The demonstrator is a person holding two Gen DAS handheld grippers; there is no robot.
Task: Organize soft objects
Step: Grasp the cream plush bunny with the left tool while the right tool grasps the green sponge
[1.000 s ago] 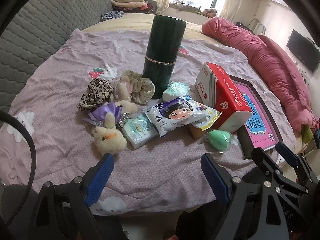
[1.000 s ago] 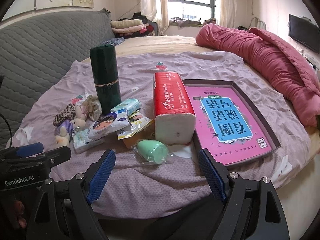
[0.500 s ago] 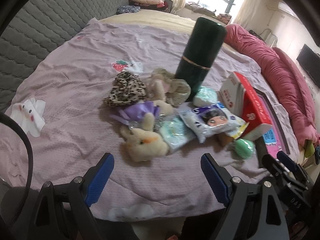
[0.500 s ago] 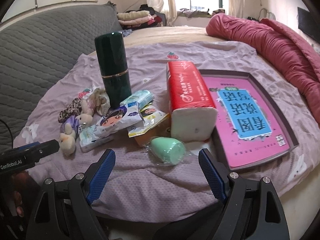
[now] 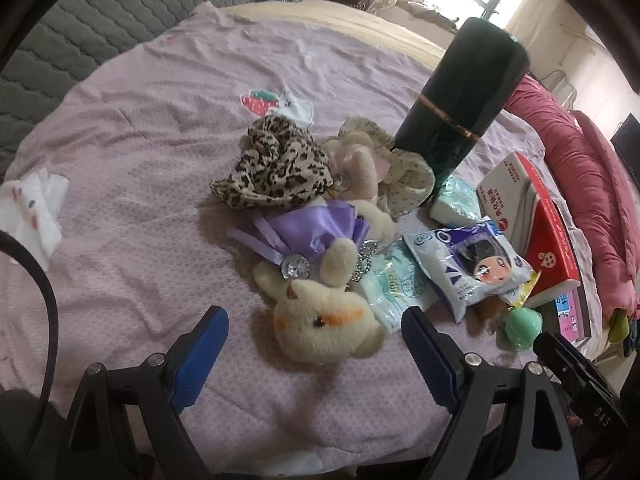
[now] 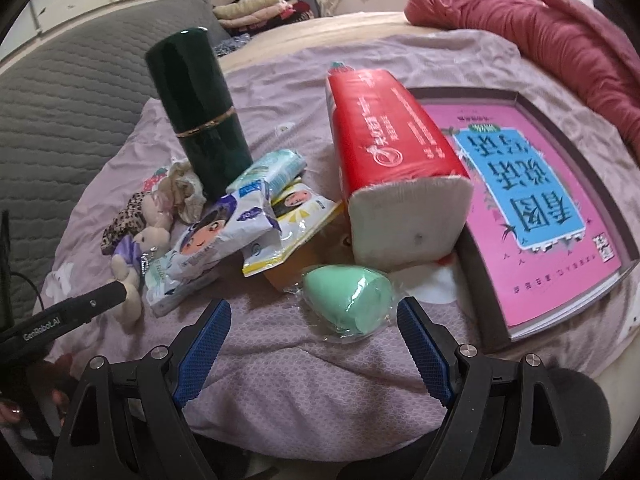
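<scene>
A cream plush bunny in a purple dress lies on the lilac bedspread, its head between the open jaws of my left gripper. Behind it lie a leopard scrunchie and a cream scrunchie. A mint green sponge egg in clear wrap lies just ahead of my open, empty right gripper. The bunny also shows in the right wrist view, with the left gripper's arm over it.
A dark green cylinder stands behind the pile. Tissue and wipe packs lie in the middle. A red tissue brick lies beside a dark tray holding a pink book. A red quilt lies at the far right.
My left gripper has moved forward and left to the plush bunny, which now sits between its jaws. My right gripper has moved closer to the green sponge egg. Both stay open.
</scene>
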